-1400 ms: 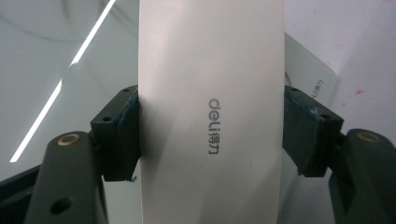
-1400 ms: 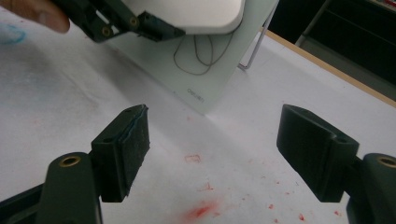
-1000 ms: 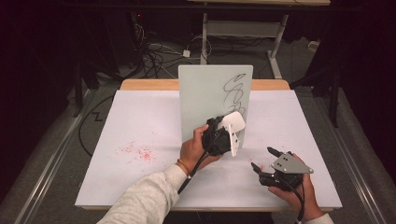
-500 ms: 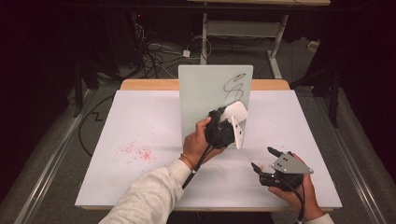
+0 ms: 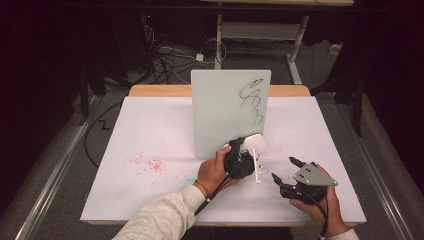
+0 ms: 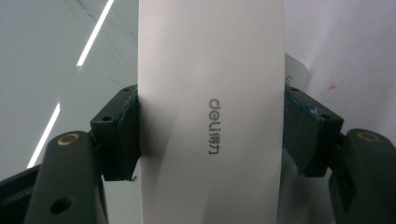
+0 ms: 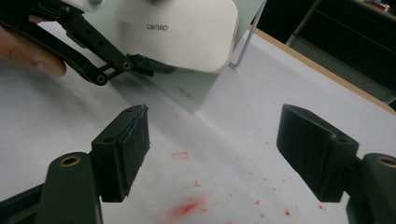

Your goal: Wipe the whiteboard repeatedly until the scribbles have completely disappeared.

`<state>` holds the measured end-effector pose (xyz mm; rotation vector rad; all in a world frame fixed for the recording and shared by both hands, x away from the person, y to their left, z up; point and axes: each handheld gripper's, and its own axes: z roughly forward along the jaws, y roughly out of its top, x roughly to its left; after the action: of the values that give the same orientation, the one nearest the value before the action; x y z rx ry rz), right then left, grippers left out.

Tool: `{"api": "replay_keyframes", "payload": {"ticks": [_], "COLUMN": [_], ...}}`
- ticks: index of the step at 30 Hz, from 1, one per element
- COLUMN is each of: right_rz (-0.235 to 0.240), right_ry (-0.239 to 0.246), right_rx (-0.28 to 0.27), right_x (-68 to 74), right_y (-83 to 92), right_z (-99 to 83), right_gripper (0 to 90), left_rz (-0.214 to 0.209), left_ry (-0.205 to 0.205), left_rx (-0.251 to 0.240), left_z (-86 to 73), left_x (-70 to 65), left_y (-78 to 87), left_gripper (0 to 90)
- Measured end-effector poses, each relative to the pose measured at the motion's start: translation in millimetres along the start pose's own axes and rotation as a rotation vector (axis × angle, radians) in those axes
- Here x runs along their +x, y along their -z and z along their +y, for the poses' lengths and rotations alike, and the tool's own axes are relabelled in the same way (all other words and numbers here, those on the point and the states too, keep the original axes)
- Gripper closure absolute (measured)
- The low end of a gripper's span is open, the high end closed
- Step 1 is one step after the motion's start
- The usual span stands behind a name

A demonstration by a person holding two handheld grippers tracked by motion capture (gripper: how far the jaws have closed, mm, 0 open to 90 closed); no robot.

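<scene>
Left tool [image 5: 248,152] is clamped across the white eraser [image 6: 210,116], pressed low against the upright whiteboard [image 5: 220,105], below its scribble [image 5: 251,100], evidently for wiping. Right tool [image 5: 284,176] waits wide open, empty, right of the whiteboard.

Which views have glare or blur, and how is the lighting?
High view: bright table, dark surroundings. Left gripper view: the eraser is close and slightly soft, with light streaks reflected on the whiteboard. Right gripper view: the open right gripper looks sharp, the red marks blurred.
</scene>
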<state>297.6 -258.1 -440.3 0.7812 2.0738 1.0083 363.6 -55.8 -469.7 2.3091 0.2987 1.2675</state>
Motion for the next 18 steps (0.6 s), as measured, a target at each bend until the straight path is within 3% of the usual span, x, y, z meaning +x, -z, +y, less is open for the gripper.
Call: {"api": "replay_keyframes", "payload": {"ticks": [2,3,12,18], "right_rz": [0.000,0.001,-0.003,-0.007], "right_ry": [0.004,0.003,0.005,-0.002], "right_rx": [0.000,-0.001,-0.003,-0.004], "right_x": [0.5,0.3,-0.2,-1.0], "right_y": [0.0,0.1,1.0,2.3], "right_z": [0.2,0.3,0.5,0.1], "right_gripper": [26.2,26.2,26.3,26.3], "left_rz": [-0.010,-0.010,-0.033,-0.018], "left_ry": [-0.030,-0.071,-0.059,-0.058], "left_rx": [0.014,0.030,0.030,0.045], "left_z": [-1.8,-4.3,-11.0,-33.1], "left_x": [-5.2,-9.9,-6.9,2.0], "left_y": [-0.7,-1.1,1.0,9.0], "left_gripper": [28.8,28.8,28.8,28.8]}}
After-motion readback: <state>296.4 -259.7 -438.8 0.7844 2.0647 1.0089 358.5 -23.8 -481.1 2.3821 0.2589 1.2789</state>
